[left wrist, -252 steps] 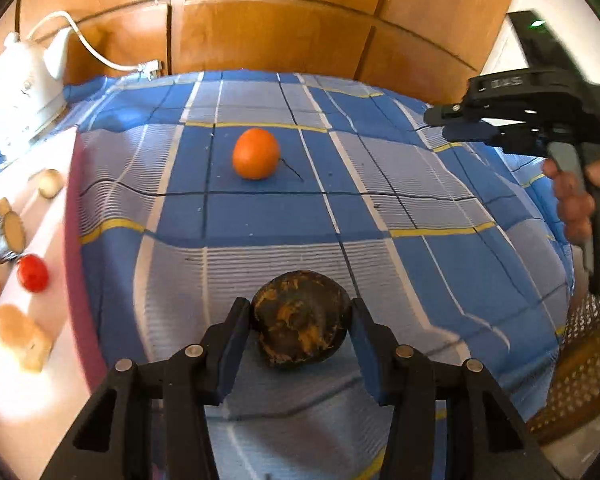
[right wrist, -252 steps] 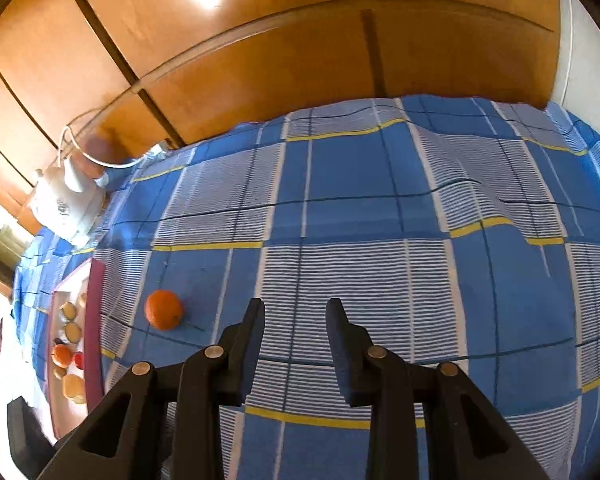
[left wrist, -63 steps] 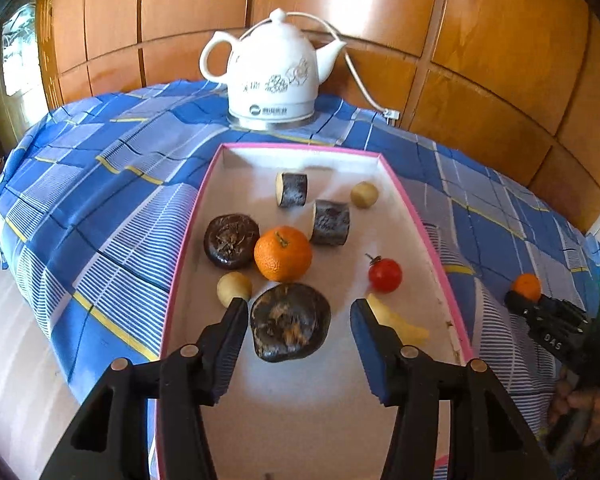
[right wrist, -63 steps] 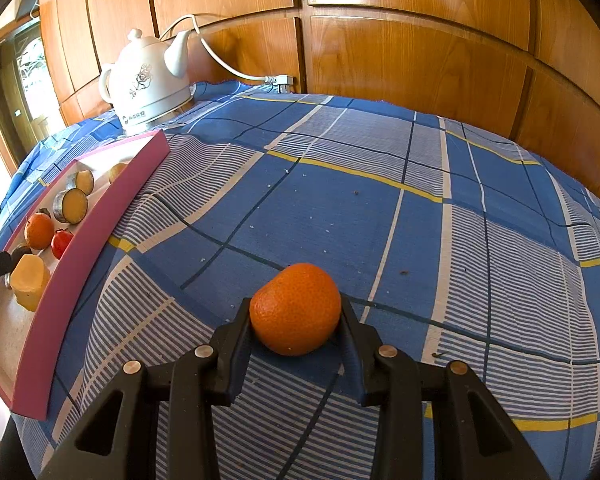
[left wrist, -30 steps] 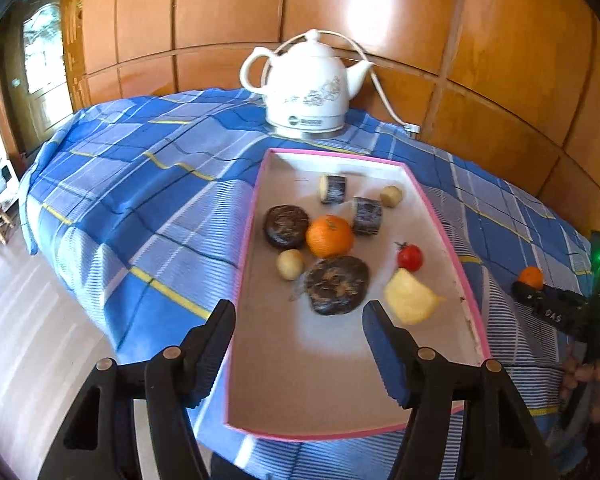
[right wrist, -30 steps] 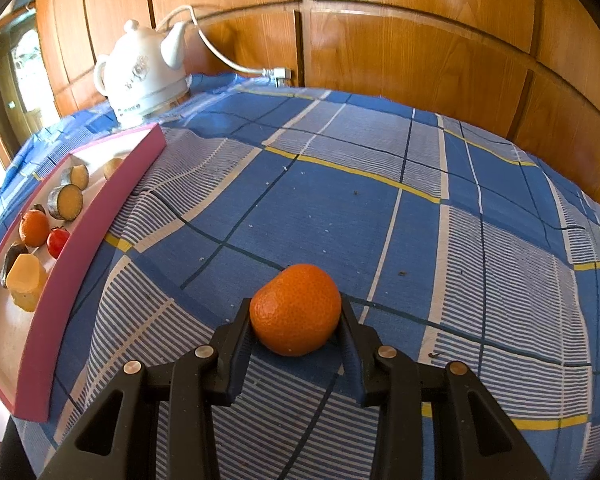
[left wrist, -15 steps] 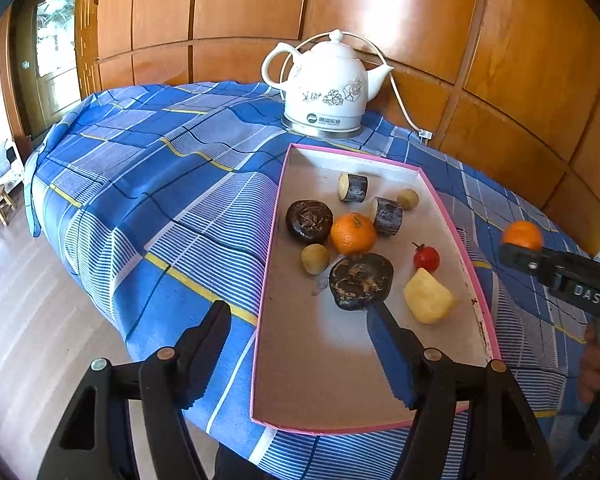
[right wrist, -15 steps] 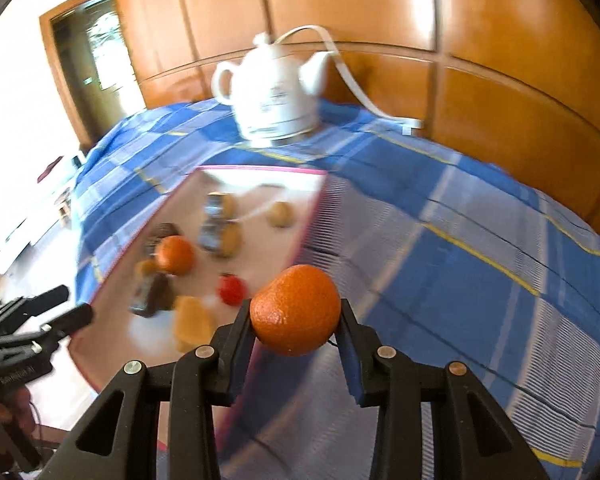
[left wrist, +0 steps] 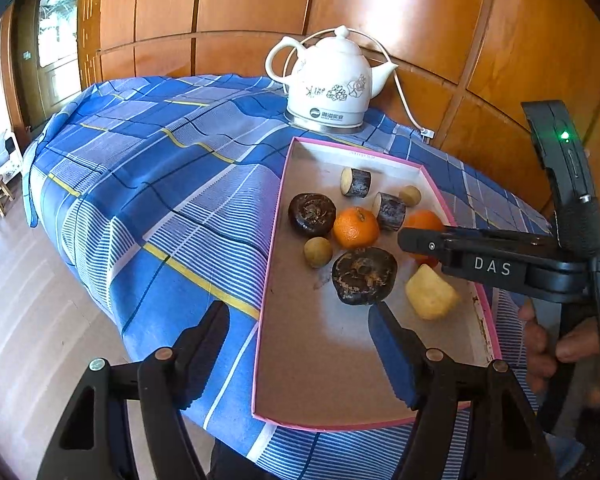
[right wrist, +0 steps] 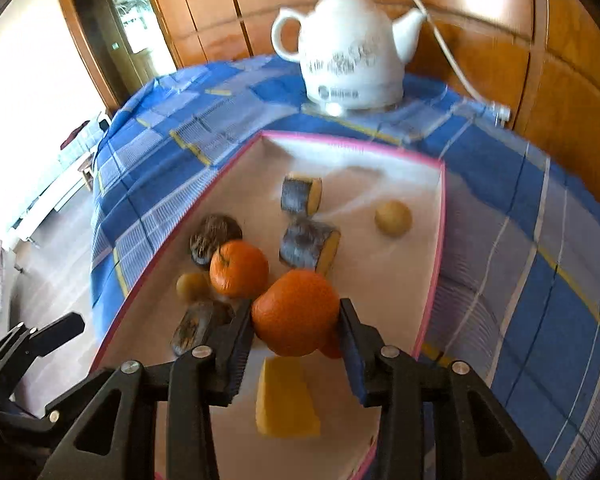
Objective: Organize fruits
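Two grippers hover over the pink-rimmed tray [left wrist: 278,216]. On the left, the left gripper [left wrist: 300,344] hangs empty and spread near the tray's front edge, out of the way. Moving right, the right gripper [right wrist: 296,334] carries the orange [right wrist: 296,312] above crowded fruit, its jaws opening with the pads apparently still touching the peel. Dropped from here, it would likely strike the tangerine [right wrist: 239,268] or yellow wedge [right wrist: 286,398] below (a round fruit bounces), then roll toward the low rim onto the tablecloth [right wrist: 540,248].

White kettle [left wrist: 334,86] stands on blue checked cloth [left wrist: 152,184].
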`<state>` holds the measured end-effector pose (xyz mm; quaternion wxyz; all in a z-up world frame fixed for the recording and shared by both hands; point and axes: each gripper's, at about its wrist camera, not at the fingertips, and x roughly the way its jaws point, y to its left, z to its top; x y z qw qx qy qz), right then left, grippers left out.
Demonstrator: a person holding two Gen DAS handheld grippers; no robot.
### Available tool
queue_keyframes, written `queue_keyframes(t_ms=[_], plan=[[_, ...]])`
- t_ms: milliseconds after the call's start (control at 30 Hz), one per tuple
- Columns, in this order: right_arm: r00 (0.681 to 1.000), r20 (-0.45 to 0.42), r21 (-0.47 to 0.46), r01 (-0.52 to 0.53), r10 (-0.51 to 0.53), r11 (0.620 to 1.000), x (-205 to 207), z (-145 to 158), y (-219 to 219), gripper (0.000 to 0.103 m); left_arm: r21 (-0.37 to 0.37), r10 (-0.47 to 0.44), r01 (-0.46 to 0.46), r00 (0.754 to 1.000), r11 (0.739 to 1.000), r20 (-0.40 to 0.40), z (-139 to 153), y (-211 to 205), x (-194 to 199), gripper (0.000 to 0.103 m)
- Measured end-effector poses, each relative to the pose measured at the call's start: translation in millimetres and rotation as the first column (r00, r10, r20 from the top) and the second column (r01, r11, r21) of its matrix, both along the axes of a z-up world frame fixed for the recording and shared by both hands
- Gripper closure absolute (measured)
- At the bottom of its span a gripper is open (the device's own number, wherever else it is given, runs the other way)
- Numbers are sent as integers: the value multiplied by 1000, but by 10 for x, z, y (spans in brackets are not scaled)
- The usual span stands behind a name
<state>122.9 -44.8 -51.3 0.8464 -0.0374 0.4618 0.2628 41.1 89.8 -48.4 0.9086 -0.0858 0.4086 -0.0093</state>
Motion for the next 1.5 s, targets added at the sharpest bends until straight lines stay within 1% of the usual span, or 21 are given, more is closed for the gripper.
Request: queue_keyframes(t_ms=[67,267,700,933,1300,1400,1500], plan=[[1000,-3,13,-2,2,1000,5,-3,2,60,-3,3,-3,1000,1000,-5,-17,5,13,30],[1000,19,0,2,-2,1000,-72,16,-32,60,-1,10,-10,1000,1000,1,-10,13,14,28],[995,64,8,75,-76,997,-289,87,-218,60,18,5,-5,1000,1000,27,47,-77,-48,23],[989,81,17,125,-126,992,-434,124,-309,60,26,3,-4,999,1000,43,89,-122,-99,19],[971,130,3,204,-203,979,-684,171,-391,60,41,6,-8,998,999,64,133,-144,-174,11],[963,145,-3,232,-229,973,-772,181,-426,60,44,11,-14,997,999,71,143,-141,-194,7],[951,171,-12,264,-258,964,-882,196,-471,59,47,22,-26,997,999,74,156,-141,-211,1]])
